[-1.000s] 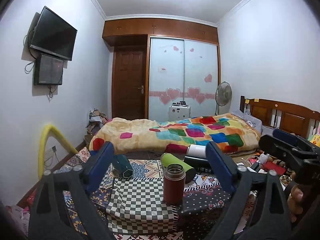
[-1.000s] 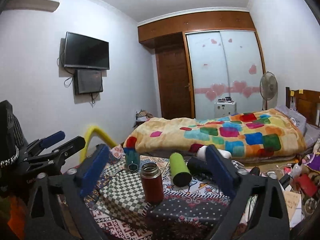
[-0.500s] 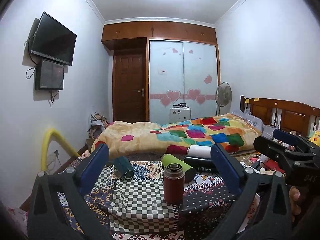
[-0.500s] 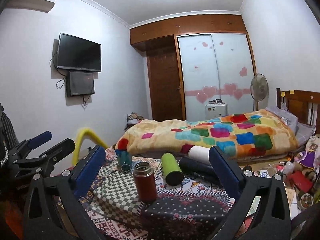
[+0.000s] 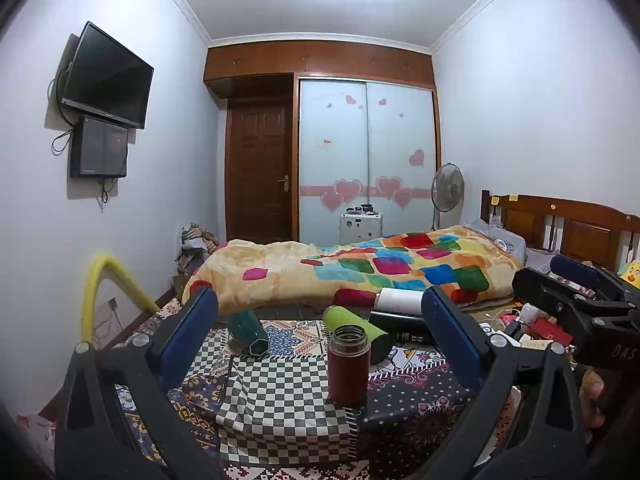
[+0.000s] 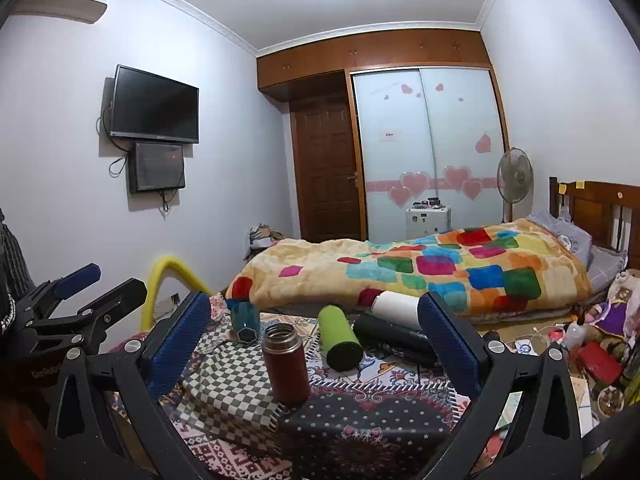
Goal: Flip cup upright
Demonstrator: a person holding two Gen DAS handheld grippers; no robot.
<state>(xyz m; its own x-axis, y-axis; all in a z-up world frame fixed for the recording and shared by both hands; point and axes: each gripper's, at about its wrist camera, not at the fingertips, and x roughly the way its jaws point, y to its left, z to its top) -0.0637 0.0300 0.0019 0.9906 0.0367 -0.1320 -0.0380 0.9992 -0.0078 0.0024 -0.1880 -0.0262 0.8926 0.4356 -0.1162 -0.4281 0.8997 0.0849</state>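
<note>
A dark red flask [image 5: 347, 365] stands upright and open-topped on the patterned table [image 5: 280, 408]; it also shows in the right wrist view [image 6: 287, 362]. A green cup [image 5: 354, 330] [image 6: 340, 337], a teal cup [image 5: 247, 332] [image 6: 245, 320] and a black-and-white bottle [image 5: 400, 314] [image 6: 394, 322] lie on their sides behind it. My left gripper [image 5: 318, 340] is open and empty, back from the flask. My right gripper [image 6: 314, 344] is open and empty, also short of the flask. Each gripper shows at the edge of the other's view.
A bed with a colourful blanket [image 5: 360, 268] lies behind the table. A yellow curved tube [image 5: 100, 292] stands at the left. Clutter [image 6: 592, 356] covers the floor to the right. A fan [image 5: 448, 192] stands by the wardrobe.
Both grippers have tilted upward and drawn back slightly, so the table sits lower in both views. The objects on the table have not moved.
</note>
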